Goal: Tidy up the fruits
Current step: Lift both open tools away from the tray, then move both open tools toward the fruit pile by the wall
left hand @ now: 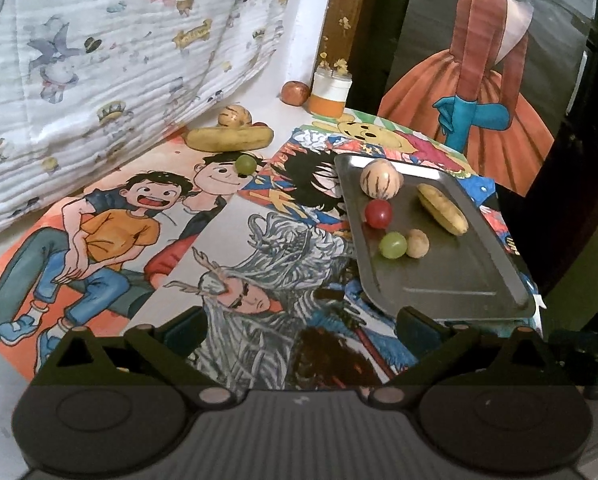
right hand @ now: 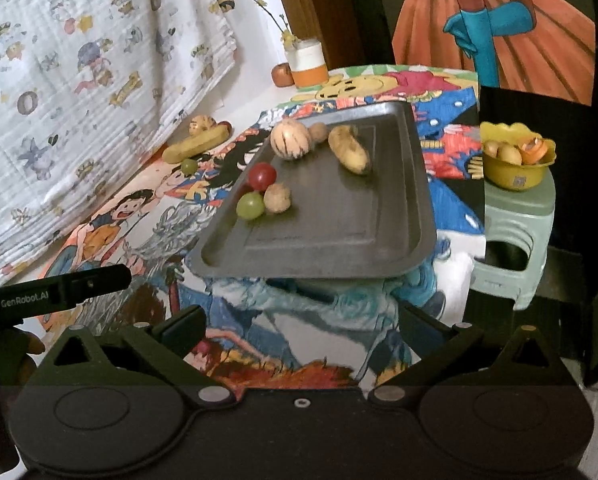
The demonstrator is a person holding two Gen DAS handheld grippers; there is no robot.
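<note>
Both grippers, left (left hand: 301, 320) and right (right hand: 301, 316), hang near the surface with jaws apart and empty. On the metal tray (right hand: 339, 236) lie a striped melon (right hand: 290, 141), red grape (right hand: 261, 175), green grape (right hand: 251, 205) and banana (right hand: 349, 154). Far left, off the tray, rest another banana (left hand: 229, 139) and green grape (left hand: 245, 163).

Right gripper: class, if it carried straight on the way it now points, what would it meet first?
Probably the near rim of the metal tray, which lies ahead of the open right gripper. Only the drawing-covered cloth lies between them. Depth is hard to judge here.
</note>
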